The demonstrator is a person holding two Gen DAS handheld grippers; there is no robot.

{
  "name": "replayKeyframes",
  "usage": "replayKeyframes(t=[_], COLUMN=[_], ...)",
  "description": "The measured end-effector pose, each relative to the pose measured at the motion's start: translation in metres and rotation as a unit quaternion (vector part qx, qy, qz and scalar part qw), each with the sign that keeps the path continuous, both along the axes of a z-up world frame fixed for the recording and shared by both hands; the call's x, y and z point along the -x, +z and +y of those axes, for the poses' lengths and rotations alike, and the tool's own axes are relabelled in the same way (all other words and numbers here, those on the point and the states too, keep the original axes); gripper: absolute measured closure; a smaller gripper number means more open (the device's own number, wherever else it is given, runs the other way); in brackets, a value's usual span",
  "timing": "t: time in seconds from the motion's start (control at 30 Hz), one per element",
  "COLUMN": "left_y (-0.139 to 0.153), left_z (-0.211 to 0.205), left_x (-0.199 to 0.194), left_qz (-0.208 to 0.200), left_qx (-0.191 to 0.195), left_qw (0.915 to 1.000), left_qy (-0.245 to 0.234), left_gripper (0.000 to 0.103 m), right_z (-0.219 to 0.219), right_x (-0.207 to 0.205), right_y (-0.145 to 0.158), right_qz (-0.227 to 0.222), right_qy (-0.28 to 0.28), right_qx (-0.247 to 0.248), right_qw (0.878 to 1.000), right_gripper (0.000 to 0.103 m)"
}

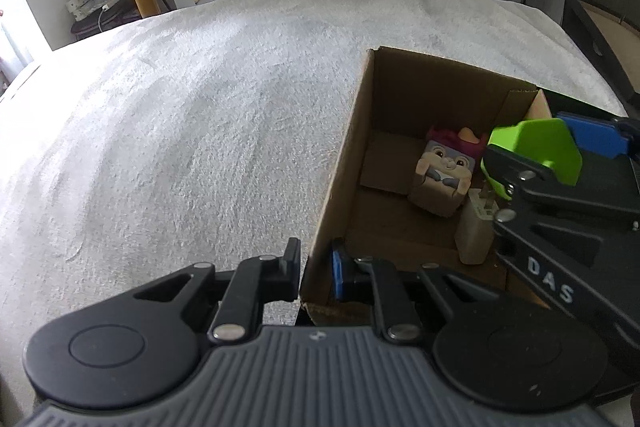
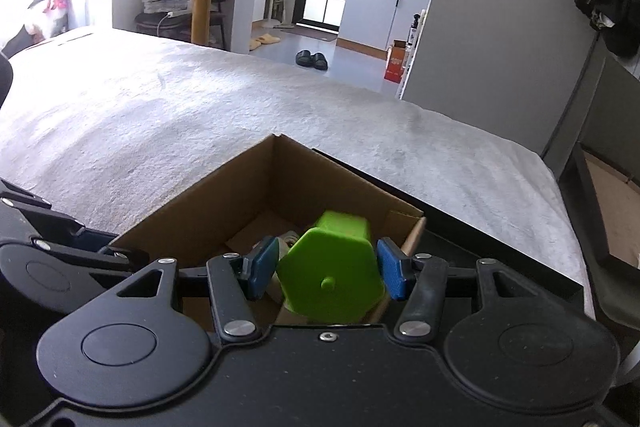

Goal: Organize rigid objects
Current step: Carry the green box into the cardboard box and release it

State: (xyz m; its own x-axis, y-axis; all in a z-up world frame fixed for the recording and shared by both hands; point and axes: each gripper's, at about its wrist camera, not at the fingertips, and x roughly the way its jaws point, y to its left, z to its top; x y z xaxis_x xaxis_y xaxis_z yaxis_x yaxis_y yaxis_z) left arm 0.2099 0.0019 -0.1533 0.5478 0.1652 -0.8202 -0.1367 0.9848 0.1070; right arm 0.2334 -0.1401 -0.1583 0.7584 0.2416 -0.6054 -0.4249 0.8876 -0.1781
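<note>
Right claw grips green block, hiding box contents.

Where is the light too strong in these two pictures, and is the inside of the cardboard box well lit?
Left wrist view: glare washes out the left edge of the white cover; the cardboard box interior lies in shadow, yet the toy figure stays readable. Right wrist view: the upper left corner is blown out, and straight edges bend toward the frame borders.

hidden: white charger right side behind right tool | box right wall cut off
</note>
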Motion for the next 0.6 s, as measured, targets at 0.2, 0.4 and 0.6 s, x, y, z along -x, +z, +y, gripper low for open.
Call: replayKeyframes(t=[0.2,0.4,0.6], left_y=[-0.001,-0.001,-0.001], left_z=[0.001,0.000,-0.001], left_x=[-0.002,-0.003,-0.004], left_qz=[0.002,0.003,0.003], left_qx=[0.004,0.001,-0.004], left_qw=[1.0000,1.0000,1.0000], left_qy=[-0.001,-0.001,-0.001], left_gripper=[0.088,0.088,0.088], right_z=[0.002,-0.004,-0.018], right_x=[0.000,0.004,0.009], right_y=[-0.003,0.004,0.006], right_qz=[0.005,0.001,0.005], right_qy=[-0.003,-0.013,-0.023], right_qx=[0.010,0.001,-0.008], right_qw=[1.000,1.000,1.000], right_gripper=[0.048,0.043,0.043])
